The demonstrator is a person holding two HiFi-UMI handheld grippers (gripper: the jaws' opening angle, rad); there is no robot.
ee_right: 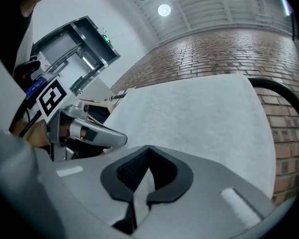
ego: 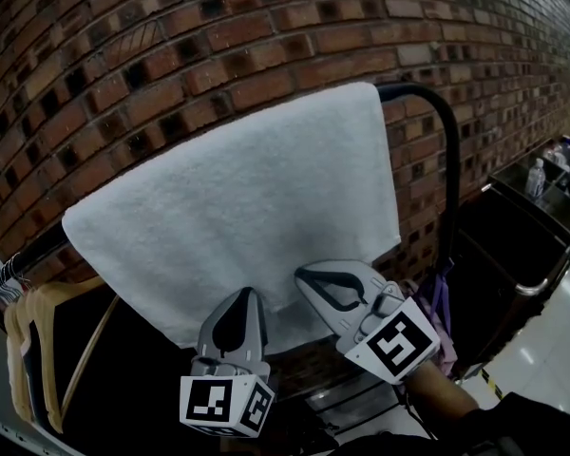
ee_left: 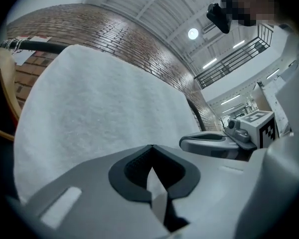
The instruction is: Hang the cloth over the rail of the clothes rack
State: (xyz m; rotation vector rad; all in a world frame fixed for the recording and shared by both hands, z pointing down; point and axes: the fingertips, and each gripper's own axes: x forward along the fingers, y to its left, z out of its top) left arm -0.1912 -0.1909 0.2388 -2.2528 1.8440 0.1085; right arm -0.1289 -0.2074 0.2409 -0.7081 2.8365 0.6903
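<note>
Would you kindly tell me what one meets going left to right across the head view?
Tan hanging garments → left gripper → right gripper, both clamping the white terry cloth → clear bottle.

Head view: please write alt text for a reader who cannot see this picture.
A white cloth hangs draped over a black clothes rail, before a brick wall. Below, the left hand-held gripper and the right hand-held gripper each pinch its lower edge, jaws shut.
</note>
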